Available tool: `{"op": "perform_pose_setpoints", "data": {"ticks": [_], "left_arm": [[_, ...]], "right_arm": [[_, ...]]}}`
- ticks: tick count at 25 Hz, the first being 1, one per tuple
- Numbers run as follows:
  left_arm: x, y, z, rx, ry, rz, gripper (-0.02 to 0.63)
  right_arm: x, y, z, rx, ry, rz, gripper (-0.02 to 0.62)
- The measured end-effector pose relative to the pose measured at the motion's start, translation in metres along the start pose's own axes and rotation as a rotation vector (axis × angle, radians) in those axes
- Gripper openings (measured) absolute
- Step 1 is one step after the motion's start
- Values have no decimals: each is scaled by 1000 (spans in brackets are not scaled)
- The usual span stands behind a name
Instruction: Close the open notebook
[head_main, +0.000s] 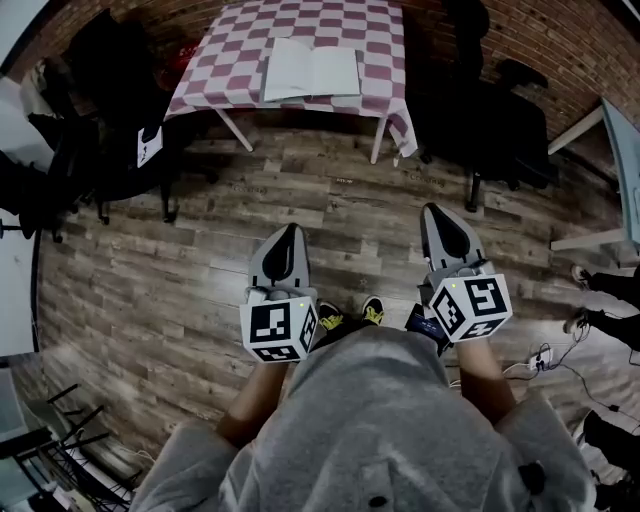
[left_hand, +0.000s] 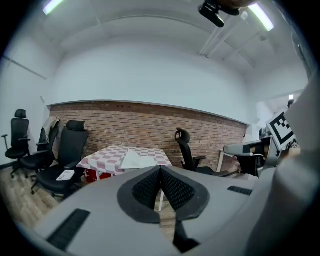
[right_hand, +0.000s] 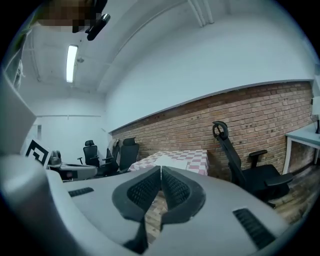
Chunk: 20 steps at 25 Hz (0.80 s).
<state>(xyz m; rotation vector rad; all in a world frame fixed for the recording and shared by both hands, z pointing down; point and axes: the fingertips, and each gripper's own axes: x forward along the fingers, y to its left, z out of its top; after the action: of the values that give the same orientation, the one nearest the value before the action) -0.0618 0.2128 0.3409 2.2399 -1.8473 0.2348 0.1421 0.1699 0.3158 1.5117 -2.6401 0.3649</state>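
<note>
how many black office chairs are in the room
4. Left of the checkered table: the far-left chair, the middle chair, and the nearest chair with a paper on its seat. The fourth chair stands right of the table. More may be hidden.

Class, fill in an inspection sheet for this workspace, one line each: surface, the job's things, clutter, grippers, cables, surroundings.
Surface: table under a pink-and-white checked cloth, standing against the brick wall.
Job's things: notebook lies open on the table, pages up.
Clutter: nothing seen on the table besides the notebook; a white sheet lies on a chair seat to the left.
Grippers: left gripper and right gripper both have their jaws together with nothing between them, and are held over the floor, well short of the table.
Cables: white cables on the floor at right.
Surroundings: wooden floor, black office chairs, another person's feet at the right edge.
</note>
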Motion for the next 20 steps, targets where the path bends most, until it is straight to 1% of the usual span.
{"op": "perform_pose_setpoints", "data": {"ticks": [2, 10, 20], "left_arm": [[-3, 2, 0, -3, 0, -2, 11], [-15, 15, -1, -10, -7, -2, 11], [-30, 38, -1, -14, -20, -10, 11]], "right_arm": [[-2, 3, 0, 13, -3, -3, 27], [-4, 19, -3, 4, -1, -12, 26], [2, 56, 0, -31, -14, 10, 26]]}}
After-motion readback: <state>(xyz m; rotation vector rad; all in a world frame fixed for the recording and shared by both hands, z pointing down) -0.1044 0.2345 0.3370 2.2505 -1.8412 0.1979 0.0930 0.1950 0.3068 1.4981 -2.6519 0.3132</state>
